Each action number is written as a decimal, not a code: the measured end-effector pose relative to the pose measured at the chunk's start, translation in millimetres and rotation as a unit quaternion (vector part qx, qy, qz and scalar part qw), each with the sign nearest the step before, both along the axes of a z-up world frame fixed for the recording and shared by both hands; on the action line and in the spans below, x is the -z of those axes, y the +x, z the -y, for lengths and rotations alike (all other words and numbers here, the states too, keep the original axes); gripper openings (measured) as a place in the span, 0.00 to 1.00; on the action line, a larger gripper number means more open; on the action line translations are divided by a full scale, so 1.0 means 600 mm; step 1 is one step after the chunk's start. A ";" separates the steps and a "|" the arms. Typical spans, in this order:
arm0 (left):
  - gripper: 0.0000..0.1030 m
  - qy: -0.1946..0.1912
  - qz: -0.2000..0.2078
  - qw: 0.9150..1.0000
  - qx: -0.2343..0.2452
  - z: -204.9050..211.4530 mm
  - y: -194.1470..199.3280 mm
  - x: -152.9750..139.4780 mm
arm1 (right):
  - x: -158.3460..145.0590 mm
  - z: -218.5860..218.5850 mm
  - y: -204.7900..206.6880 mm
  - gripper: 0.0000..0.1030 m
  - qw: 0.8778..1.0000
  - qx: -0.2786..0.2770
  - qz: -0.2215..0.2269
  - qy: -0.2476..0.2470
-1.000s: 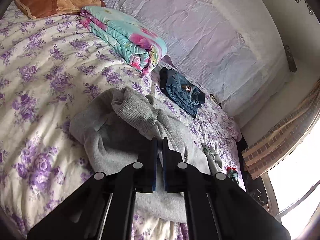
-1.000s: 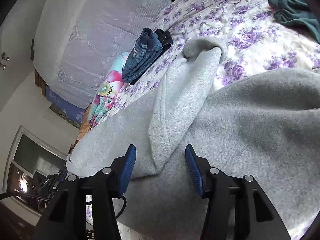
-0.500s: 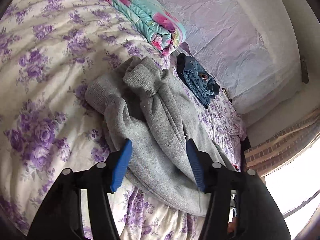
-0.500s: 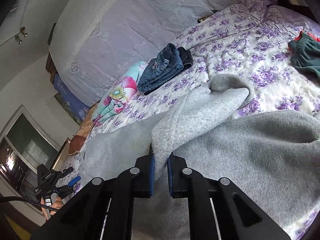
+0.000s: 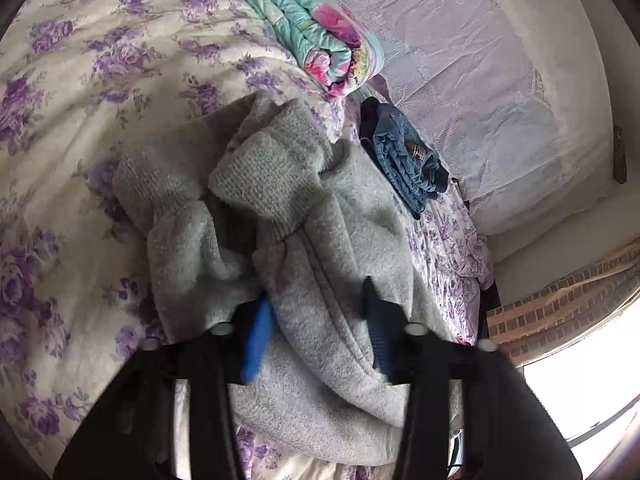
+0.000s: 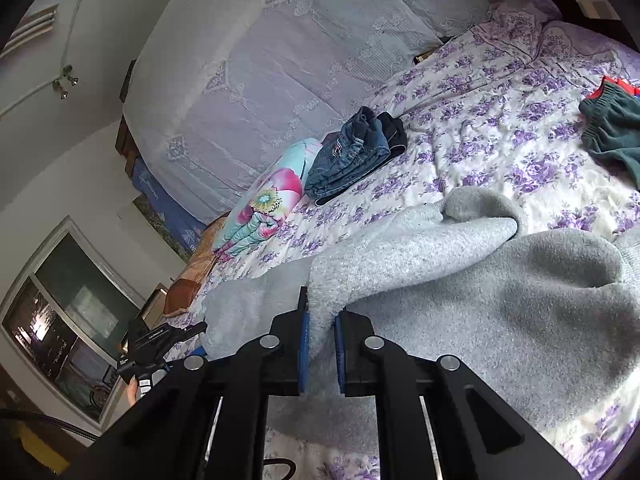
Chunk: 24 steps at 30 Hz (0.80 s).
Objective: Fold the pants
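Note:
Grey fleece pants (image 5: pixel 320 264) lie bunched on the floral bedsheet (image 5: pixel 80 92), with the ribbed cuffs (image 5: pixel 264 184) toward the far side. My left gripper (image 5: pixel 316 312) is open, its blue-padded fingers straddling a raised fold of one leg. In the right wrist view the same pants (image 6: pixel 500 304) spread across the bed. My right gripper (image 6: pixel 320 320) is shut on a fold of the grey fabric and holds it lifted a little. The left gripper also shows small in the right wrist view (image 6: pixel 160 340).
A rolled floral quilt (image 5: pixel 320 36) and folded blue jeans (image 5: pixel 408 164) lie beyond the pants by the lace-covered headboard (image 5: pixel 480 80). A dark green garment (image 6: pixel 612 132) lies at the far right of the bed. A window (image 6: pixel 60 320) is at the left.
My left gripper opened from shut and moved down over a fold of the leg. My right gripper closed on a fold of the pants and lifted it slightly.

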<state>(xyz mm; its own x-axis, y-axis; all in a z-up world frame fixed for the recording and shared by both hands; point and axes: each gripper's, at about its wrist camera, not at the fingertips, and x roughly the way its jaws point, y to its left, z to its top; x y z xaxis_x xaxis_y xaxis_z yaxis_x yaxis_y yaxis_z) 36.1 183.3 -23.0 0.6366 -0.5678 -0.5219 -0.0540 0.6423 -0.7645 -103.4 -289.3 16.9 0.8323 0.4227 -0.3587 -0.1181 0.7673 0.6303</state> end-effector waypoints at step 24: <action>0.77 0.167 0.123 0.976 -0.061 -0.023 -0.159 -0.080 | 0.129 -0.031 -0.049 0.15 0.990 -0.036 -0.107 -0.080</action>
